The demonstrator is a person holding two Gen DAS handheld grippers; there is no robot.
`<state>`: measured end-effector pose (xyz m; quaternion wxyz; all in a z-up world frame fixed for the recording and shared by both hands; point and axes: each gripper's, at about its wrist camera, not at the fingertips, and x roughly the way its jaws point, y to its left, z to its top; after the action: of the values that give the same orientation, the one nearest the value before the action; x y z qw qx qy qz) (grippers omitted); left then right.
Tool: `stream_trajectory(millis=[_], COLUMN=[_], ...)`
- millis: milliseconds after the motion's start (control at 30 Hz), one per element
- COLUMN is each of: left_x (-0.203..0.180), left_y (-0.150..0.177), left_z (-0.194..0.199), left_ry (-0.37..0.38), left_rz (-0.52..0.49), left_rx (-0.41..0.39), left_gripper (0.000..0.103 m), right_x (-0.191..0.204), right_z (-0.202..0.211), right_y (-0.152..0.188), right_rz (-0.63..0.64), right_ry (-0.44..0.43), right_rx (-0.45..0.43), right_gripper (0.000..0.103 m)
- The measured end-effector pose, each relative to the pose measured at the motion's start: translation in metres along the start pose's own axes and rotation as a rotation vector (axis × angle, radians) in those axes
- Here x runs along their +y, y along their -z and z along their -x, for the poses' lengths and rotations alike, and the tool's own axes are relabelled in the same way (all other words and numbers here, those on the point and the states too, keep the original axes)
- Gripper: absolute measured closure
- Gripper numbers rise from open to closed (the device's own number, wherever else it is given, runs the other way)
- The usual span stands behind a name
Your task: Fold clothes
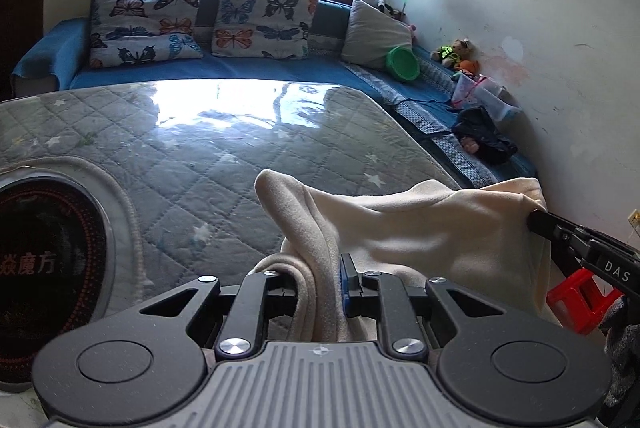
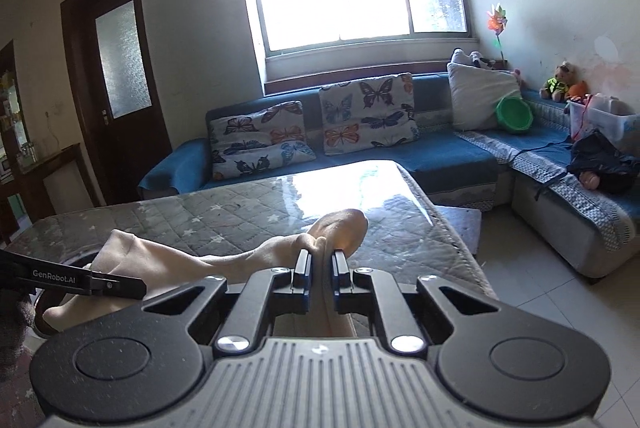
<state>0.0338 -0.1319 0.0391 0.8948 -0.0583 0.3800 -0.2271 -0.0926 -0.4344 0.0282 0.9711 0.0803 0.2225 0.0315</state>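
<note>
Black linkage arms and a ribbed grey housing fill the bottom of each wrist view, and between them both pairs of tongs are clamped on one cream garment (image 1: pixel 400 224). Left tongs (image 1: pixel 320 284) pinch a bunched, rolled edge of it; right tongs (image 2: pixel 320 270) pinch another gathered edge, with a rounded lobe of cloth poking out beyond the tips. Between the two grips the garment hangs as a slack span, lifted over the near part of the table (image 1: pixel 208 147), its lower folds drooping toward the surface; whether they touch it I cannot tell.

My judgement: the cloth is being carried or spread between two held points, which would fit either laying it flat or bringing one edge over to meet another. Whichever it is, the next move calls for both grips to keep level and taut enough to stop the middle sagging into wrinkles.

The garment looks soft, thick and fleecy, matte, prone to bunching. A quilted grey star-print cover under a glossy clear sheet tops the table, likely slippery. A round dark hob (image 1: pixel 44 260) sits at its left.
</note>
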Motion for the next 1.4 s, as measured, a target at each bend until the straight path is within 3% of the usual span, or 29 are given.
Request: stream_trajectory(millis=[433, 1067, 1300, 1400], left_x=[-0.004, 0.016, 0.019, 0.021], left_y=[0.011, 0.028, 0.033, 0.035], left_z=[-0.001, -0.014, -0.016, -0.016], left_ry=[-0.006, -0.053, -0.071, -0.079], left_rz=[-0.024, 0.002, 0.005, 0.008], left_rx=[0.019, 0.070, 0.082, 0.086], left_gripper=[0.085, 0.082, 0.079, 0.072], right_x=[-0.006, -0.006, -0.002, -0.001], right_z=[0.001, -0.022, -0.028, -0.030], right_y=[0.011, 0.035, 0.040, 0.041], right_rz=[-0.023, -0.032, -0.034, -0.033], right_ry=[0.010, 0.031, 0.016, 0.008], right_rx=[0.012, 0.094, 0.117, 0.122], right_gripper=[0.094, 0.099, 0.094, 0.080])
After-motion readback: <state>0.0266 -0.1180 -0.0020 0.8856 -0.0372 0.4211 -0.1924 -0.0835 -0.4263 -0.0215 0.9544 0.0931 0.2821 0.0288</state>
